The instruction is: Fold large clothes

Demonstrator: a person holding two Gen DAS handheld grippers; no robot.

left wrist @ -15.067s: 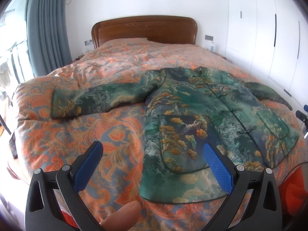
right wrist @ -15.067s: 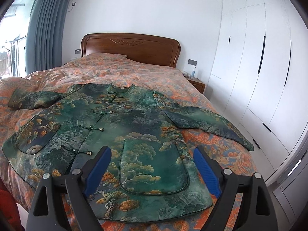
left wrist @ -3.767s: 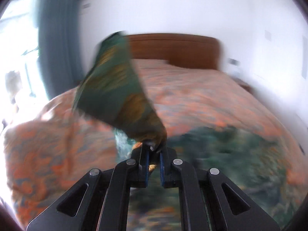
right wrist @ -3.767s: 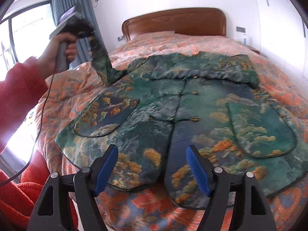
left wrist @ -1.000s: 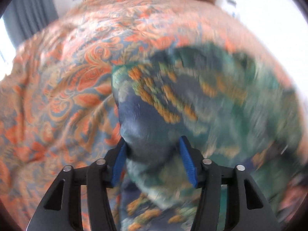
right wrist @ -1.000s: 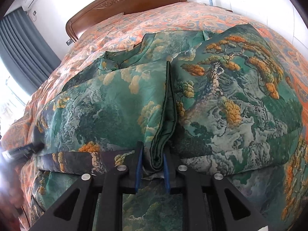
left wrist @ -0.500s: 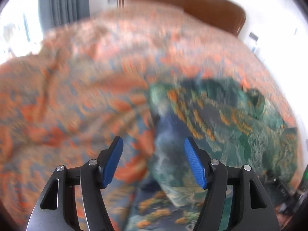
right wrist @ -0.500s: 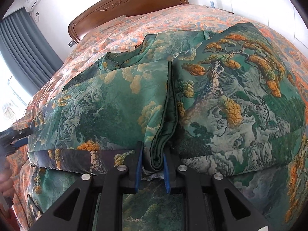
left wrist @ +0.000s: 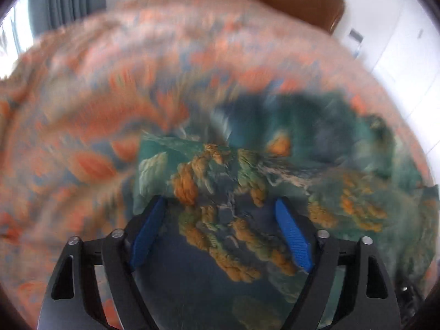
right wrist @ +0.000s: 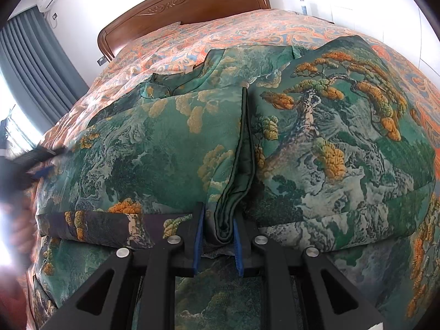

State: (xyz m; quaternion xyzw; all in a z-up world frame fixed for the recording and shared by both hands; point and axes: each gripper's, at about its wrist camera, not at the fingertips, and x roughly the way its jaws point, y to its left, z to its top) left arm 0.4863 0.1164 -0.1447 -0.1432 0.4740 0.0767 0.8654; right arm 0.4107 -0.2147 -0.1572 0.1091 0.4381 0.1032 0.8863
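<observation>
A green padded jacket with a pine and mountain print lies partly folded on the bed, its lower part doubled up over the body. My right gripper is shut on the bunched hem edges at the fold's middle. My left gripper is open, blue pads on either side of the jacket's left folded corner, touching nothing that I can tell. That view is blurred by motion. The left gripper also shows blurred at the left edge of the right wrist view.
The orange paisley quilt covers the bed. A wooden headboard stands at the far end. Grey curtains hang at the left by a bright window. White wardrobe doors stand at the right.
My left gripper has swung right and down onto the jacket's left folded corner, still open. My right gripper has stayed shut on the hem.
</observation>
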